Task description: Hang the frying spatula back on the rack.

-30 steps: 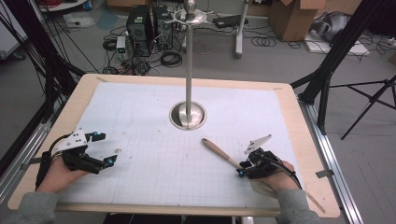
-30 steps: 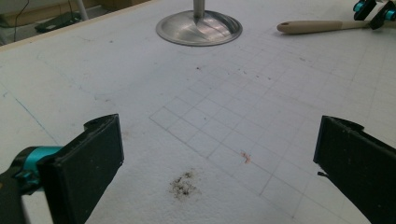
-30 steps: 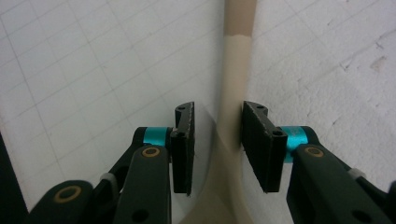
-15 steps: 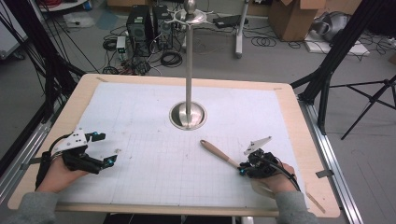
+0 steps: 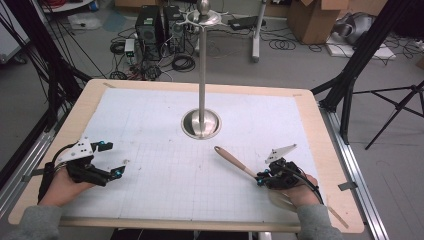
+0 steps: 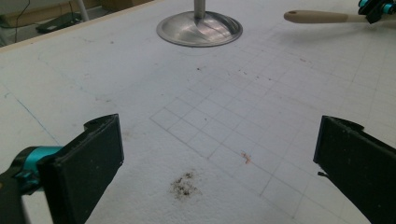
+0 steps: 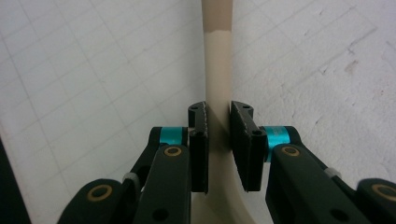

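- the right claw [image 5: 261, 176] is clamped on the beige handle of a spoon [image 5: 235, 162], near the right front of the table [image 5: 150, 107].
- the left claw [image 5: 112, 160] is wide apart and holds nothing.
- a metal stand [image 5: 201, 122] is at the middle.

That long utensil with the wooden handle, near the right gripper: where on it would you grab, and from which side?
Probably along the slim cream-coloured neck of the long utensil with the wooden handle, coming from its near end, as the right gripper does now with its jaws closed on either side of it. That part is narrow and straight, so flat jaws fit across it; the wooden handle points away toward the round metal stand base.
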